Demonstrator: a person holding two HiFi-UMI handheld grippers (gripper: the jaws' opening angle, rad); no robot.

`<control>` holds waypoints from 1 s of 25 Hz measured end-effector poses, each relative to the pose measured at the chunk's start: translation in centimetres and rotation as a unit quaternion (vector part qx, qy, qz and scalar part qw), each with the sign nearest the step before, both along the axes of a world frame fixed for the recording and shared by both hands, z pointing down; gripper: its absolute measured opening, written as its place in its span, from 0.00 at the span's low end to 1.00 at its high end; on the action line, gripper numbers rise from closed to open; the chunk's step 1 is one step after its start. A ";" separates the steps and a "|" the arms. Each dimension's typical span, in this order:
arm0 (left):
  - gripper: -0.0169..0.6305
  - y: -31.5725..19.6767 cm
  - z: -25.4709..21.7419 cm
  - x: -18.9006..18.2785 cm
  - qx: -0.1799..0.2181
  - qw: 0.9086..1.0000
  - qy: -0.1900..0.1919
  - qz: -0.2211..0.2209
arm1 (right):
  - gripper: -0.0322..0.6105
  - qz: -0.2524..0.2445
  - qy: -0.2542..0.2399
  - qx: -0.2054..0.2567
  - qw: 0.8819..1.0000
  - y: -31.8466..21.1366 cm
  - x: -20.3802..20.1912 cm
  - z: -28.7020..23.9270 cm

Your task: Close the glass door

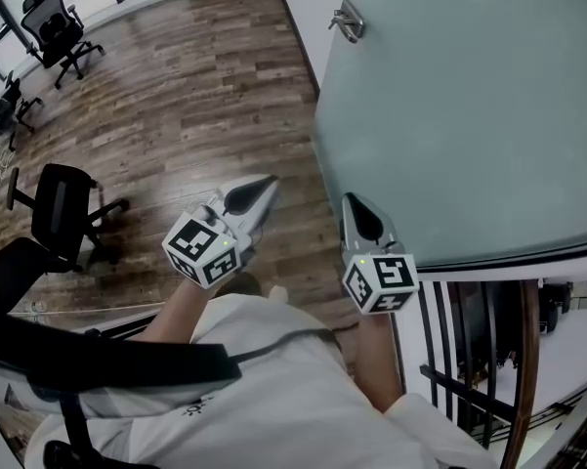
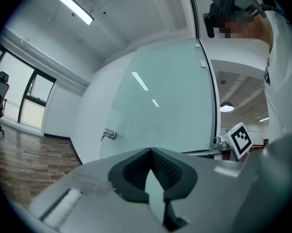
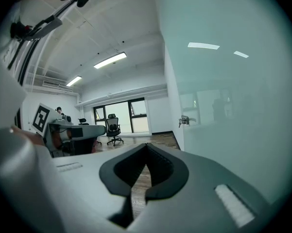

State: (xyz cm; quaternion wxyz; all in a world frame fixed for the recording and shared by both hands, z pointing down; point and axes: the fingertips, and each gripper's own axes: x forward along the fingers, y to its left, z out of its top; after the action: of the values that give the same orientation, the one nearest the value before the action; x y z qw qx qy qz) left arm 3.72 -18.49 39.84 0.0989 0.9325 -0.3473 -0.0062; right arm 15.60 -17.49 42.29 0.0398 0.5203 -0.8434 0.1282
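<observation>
Frosted glass door [image 1: 469, 115] fills the right of the head view, a tall pale-green panel standing out over the wood floor [image 1: 195, 96]. Its metal handle [image 1: 347, 20] sits at the far edge, well away from the person.

By its span the door is prob. heavy and stiff, slow to start and then carrying its own swing. The face looks smooth and slick, so closed jaws would likely skate on it rather than bite. Glass is fragile at edges and corners, so a sharp knock from hard jaw tips is the main risk.

The handle is the only graspable part and the sure place to take hold. Otherwise a flat, steady push on the panel toward the handle side should give most leverage. The hinge side appears to be the near edge, but that can't be confirmed.

The right gripper [image 1: 355, 203] is held just beside the door's lower face. Whether it touches the glass can't be told. Its jaws are clenched w/ nothing between them, and its own view looks along the panel toward the room.

The left gripper [image 1: 264, 186] is further left over the floor, apart from the door. Its jaws are also pressed together and empty.

Office chairs [image 1: 63, 27] stand far off at upper left, and a dark railing [image 1: 469, 350] runs below the door at lower right.
</observation>
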 end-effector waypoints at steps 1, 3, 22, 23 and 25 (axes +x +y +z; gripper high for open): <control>0.03 0.2 0.2 0.3 -0.001 1.000 -0.001 0.000 | 0.06 0.001 0.000 -0.002 1.000 0.2 0.3 0.2; 0.03 0.3 0.4 0.8 -0.003 1.000 -0.002 0.001 | 0.06 0.002 -0.004 -0.008 1.000 0.3 1.1 0.6; 0.03 -6.1 1.4 3.0 -0.010 1.000 0.001 0.030 | 0.06 -0.037 -0.023 -0.026 0.999 -4.7 1.2 2.0; 0.03 -7.1 1.4 3.0 -0.010 0.999 0.002 0.032 | 0.06 -0.033 -0.021 -0.025 0.999 -5.4 1.3 1.9; 0.03 -9.1 1.4 2.8 -0.009 0.999 0.006 0.036 | 0.06 -0.023 -0.015 -0.020 0.999 -7.0 1.3 1.6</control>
State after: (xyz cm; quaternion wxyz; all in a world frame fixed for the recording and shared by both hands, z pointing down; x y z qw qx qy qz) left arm 6.52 -27.56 41.28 0.1097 0.9435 -0.3125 -0.0053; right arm 16.90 -24.49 43.88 0.0407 0.4982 -0.8526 0.1523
